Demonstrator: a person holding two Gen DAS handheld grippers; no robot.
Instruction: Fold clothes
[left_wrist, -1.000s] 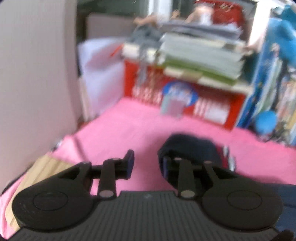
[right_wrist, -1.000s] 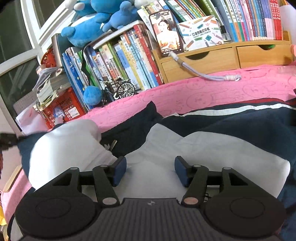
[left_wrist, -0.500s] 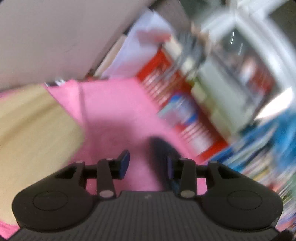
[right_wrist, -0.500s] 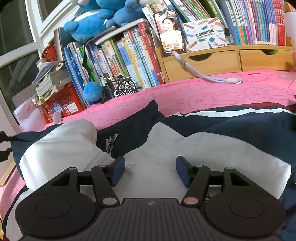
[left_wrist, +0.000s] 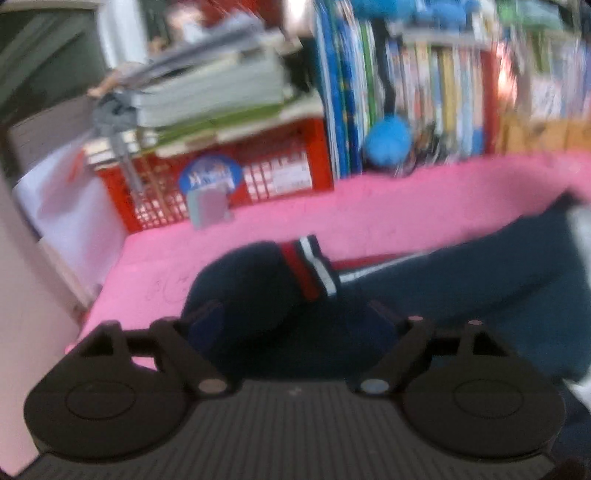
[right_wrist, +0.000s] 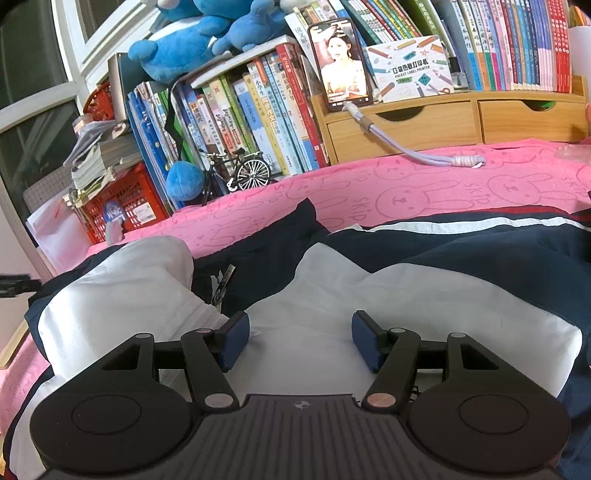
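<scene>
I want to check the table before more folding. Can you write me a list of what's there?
Surface: pink bunny-print towel cover, wrinkled.
Job's things: navy and white jacket spread out; its navy cuff with red and white stripes lies folded over.
Clutter: toy black bicycle, clear wrapper at far right edge.
Grippers: left gripper jaws just opened wide, sleeve between them, not pinched; right gripper open over white panel.
Cables: lilac charging cable from the propped phone.
Surroundings: books, red plastic crate, blue plush toys.
</scene>
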